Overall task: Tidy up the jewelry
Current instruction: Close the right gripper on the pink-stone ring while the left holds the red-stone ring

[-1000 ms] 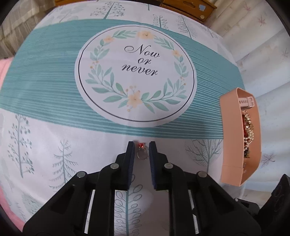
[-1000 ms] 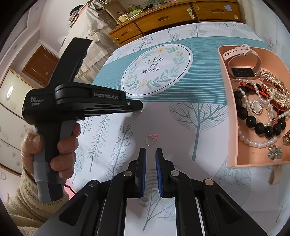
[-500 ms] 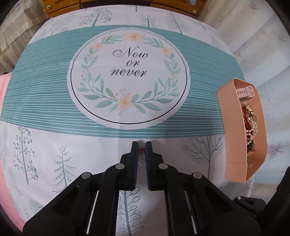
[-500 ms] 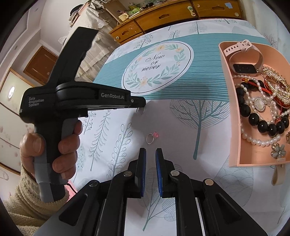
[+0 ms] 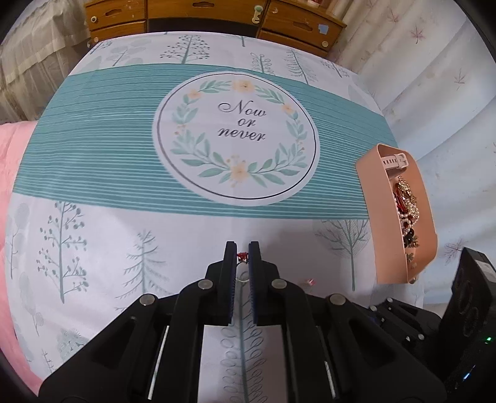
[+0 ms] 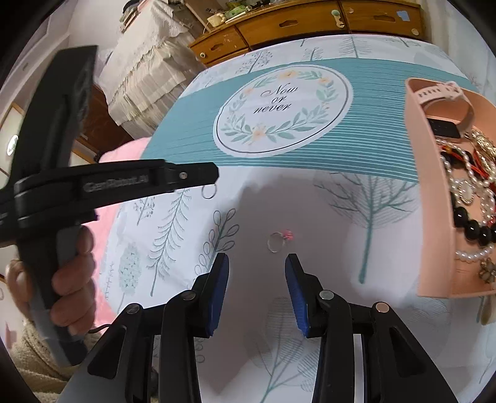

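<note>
My left gripper (image 5: 242, 251) is shut on a silver ring with a red stone (image 5: 242, 256) and holds it above the tablecloth; the ring (image 6: 208, 191) hangs from its tip in the right wrist view. A second silver ring with a pink stone (image 6: 278, 240) lies on the cloth just ahead of my right gripper (image 6: 257, 263), which is open and empty. Its pink stone (image 5: 310, 281) also shows in the left wrist view. A peach tray (image 6: 429, 198) at the right holds a pink watch (image 6: 443, 107), pearl strands and black beads; it also shows in the left wrist view (image 5: 379, 217).
The table has a white and teal cloth with a round "Now or never" print (image 5: 237, 139). A wooden dresser (image 5: 214, 14) stands behind the table. A pink fabric (image 5: 9, 161) lies at the left edge. The person's hand (image 6: 69, 279) grips the left gripper's handle.
My left gripper closed on the red-stone ring and lifted it off the cloth. My right gripper opened wide and moved closer to the pink-stone ring.
</note>
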### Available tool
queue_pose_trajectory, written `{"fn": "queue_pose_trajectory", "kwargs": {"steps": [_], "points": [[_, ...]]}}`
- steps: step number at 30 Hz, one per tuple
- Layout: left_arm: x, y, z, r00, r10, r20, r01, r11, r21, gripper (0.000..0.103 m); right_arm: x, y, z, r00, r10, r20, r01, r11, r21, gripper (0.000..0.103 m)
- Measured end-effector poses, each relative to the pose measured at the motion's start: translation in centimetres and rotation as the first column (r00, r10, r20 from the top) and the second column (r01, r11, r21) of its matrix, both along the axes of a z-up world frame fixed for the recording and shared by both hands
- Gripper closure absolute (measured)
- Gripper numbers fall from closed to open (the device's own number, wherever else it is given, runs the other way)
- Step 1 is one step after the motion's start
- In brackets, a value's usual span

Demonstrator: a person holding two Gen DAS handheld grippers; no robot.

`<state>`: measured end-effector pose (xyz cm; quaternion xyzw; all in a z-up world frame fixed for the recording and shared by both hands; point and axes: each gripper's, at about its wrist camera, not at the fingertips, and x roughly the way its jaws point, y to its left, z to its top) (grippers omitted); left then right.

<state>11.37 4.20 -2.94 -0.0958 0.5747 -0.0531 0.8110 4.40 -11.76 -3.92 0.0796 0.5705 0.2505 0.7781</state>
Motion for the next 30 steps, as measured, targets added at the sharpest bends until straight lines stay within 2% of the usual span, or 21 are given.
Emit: {"fn": "queue_pose_trajectory", "kwargs": {"steps": [4, 8, 19, 24, 29, 30], "points": [[-0.6, 1.4, 0.2, 1.000, 0.010, 0.011, -0.010, 1.000, -0.019, 0.098, 0.2, 1.5, -0.6, 1.000, -0.004, 0.018, 0.005, 0.997, -0.075, 0.065], [-0.9, 2.9, 0.2, 0.999, 0.025, 0.021, -0.024, 0.999, -0.039, 0.098, 0.5, 2.3, -0.9, 0.999, -0.011, 0.037, 0.015, 0.994, -0.107, 0.065], [-1.5, 5.1, -0.6, 0.999, 0.040, 0.018, -0.038, 0.995, -0.094, 0.098, 1.1, 4.9, -1.1, 0.987, 0.011, 0.157, 0.029, 0.967, -0.252, 0.066], [-1.6, 5.7, -0.8, 0.999, 0.044, 0.020, -0.042, 0.993, -0.110, 0.098, 1.0, 5.7, -1.2, 0.978, 0.038, 0.204, 0.029, 0.949, -0.315, 0.074], [-1.9, 5.9, -0.8, 0.999, 0.044, 0.026, -0.040, 0.992, -0.117, 0.098, 1.1, 5.8, -1.4, 0.970, 0.044, 0.237, 0.044, 0.935, -0.351, 0.089], [-1.9, 5.9, -0.8, 0.999, 0.043, 0.026, -0.039, 0.992, -0.118, 0.098, 1.1, 5.8, -1.4, 0.969, 0.044, 0.243, 0.047, 0.934, -0.355, 0.089]]}}
